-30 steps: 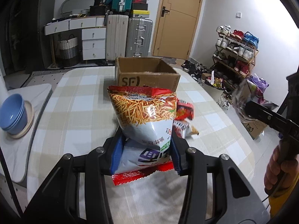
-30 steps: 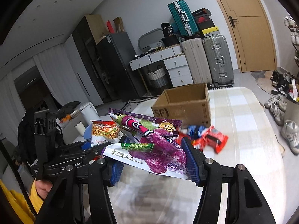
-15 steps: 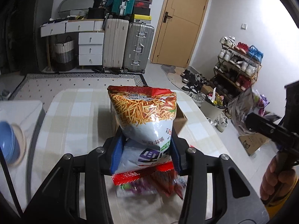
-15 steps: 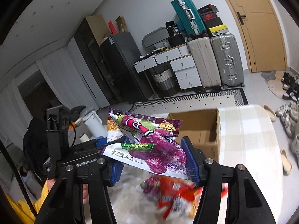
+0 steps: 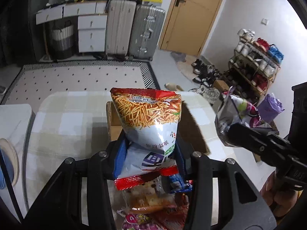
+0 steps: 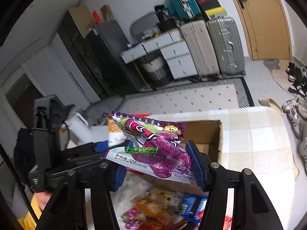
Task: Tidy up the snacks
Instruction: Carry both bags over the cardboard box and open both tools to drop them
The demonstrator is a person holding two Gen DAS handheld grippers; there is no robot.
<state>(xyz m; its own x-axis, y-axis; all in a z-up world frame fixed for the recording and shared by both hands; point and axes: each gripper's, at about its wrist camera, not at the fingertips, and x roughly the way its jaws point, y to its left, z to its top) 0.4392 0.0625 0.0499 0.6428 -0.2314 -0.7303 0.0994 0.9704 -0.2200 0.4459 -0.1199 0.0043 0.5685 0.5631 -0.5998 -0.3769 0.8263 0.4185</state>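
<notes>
Left gripper [image 5: 148, 153]: jaws pinching the noodle snack bag [image 5: 148, 122] at its lower half, bag upright, top edge sticking up past the jaw tips, red bottom seam hanging below them. Right gripper [image 6: 156, 159]: jaws pinching the purple snack bag [image 6: 153, 145] across its middle, bag lying roughly flat and tilted, top seam pointing away from the camera. Both bags are lifted clear of the worktop [image 5: 63, 118]. Under and just in front of both grippers sits a loose pile of snack packets [image 5: 153, 205] on the worktop, blurred in the right wrist view, so individual packets are hard to tell apart. Next out: open cardboard box [image 6: 203, 136], on the checked worktop; noodle bag hides most of it in the left view, purple bag overlaps its near wall in the right view. From the left wrist view the right gripper is off to the right with its bag at about the same height, well apart from the noodle bag. Far back: rug [image 5: 80, 74], suitcases [image 5: 134, 28], drawers [image 5: 92, 30], door [image 5: 193, 13], shoe rack [image 5: 255, 61].
</notes>
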